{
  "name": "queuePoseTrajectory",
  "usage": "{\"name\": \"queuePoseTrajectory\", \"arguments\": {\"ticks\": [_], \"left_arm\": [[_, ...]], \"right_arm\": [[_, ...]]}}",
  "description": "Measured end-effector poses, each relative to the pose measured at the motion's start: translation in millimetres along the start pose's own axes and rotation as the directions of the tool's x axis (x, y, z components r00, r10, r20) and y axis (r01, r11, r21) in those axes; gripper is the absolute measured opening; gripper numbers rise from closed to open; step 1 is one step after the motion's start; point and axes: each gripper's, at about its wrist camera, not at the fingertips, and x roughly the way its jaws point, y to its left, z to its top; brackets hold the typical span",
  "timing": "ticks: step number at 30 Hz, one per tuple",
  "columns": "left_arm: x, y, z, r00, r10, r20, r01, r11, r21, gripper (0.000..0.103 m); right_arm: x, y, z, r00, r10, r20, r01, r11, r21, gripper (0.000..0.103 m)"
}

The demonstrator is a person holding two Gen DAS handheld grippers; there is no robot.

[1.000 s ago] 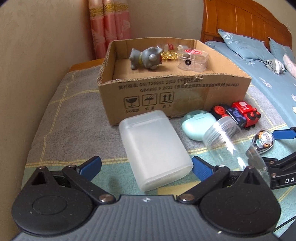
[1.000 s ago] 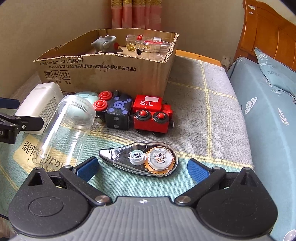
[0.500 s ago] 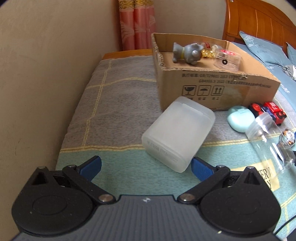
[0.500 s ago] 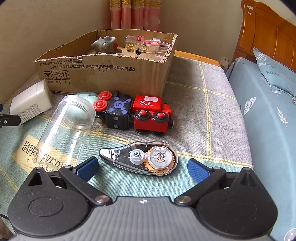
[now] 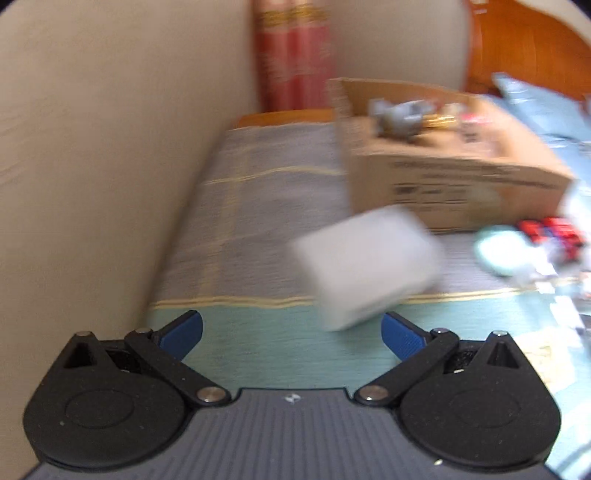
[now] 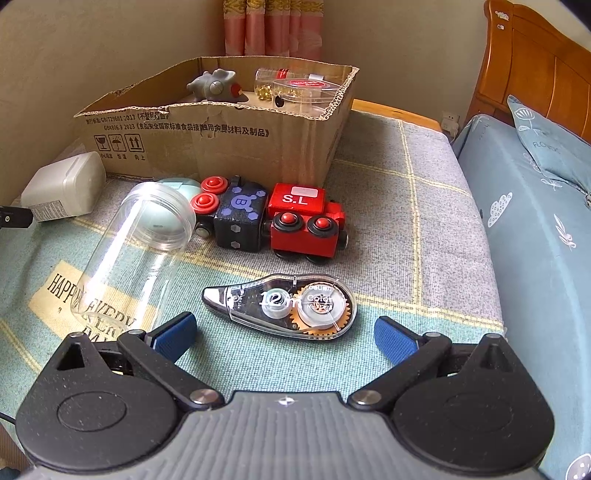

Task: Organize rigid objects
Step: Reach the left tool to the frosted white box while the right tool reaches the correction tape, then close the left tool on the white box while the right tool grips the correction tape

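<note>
A cardboard box [image 6: 236, 147] stands at the back with a grey toy animal [image 6: 216, 85] and clear cases [image 6: 303, 88] inside. In front lie a frosted white plastic box [image 6: 62, 192], a clear jar [image 6: 133, 251] on its side, a mint case [image 6: 177, 186], a toy train [image 6: 273, 218] and a correction tape [image 6: 284, 304]. My right gripper [image 6: 282, 334] is open, just short of the correction tape. My left gripper [image 5: 291, 334] is open and empty, with the white box [image 5: 365, 266] just beyond its fingertips; that view is blurred.
A beige wall [image 5: 110, 147] runs close along the left of the blanket-covered surface [image 6: 406, 221]. A bed with a blue sheet [image 6: 535, 229] and wooden headboard [image 6: 535, 62] lies to the right. A pink curtain [image 6: 273, 26] hangs behind the box.
My left gripper has swung left and back from the white box, and its view is now motion-blurred. My right gripper has stayed still at the correction tape.
</note>
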Motion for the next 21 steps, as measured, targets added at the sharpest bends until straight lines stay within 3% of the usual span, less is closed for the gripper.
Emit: {"name": "queuePoseTrajectory", "arguments": {"ticks": [3, 12, 21], "left_arm": [[7, -16, 3, 0.997, -0.082, -0.007, 0.082, 0.996, 0.017, 0.102], [38, -28, 20, 0.993, -0.121, -0.014, 0.120, 0.990, -0.077, 0.102], [51, -29, 35, 0.998, -0.055, 0.004, 0.055, 0.992, -0.114, 0.102]], "right_arm": [[0, 0, 0, 1.000, 0.002, 0.002, -0.002, 1.000, -0.001, 0.103], [-1, -1, 0, 1.000, 0.013, 0.006, -0.013, 1.000, -0.014, 0.103], [3, 2, 5, 1.000, 0.021, 0.007, -0.021, 1.000, -0.020, 0.103]]}}
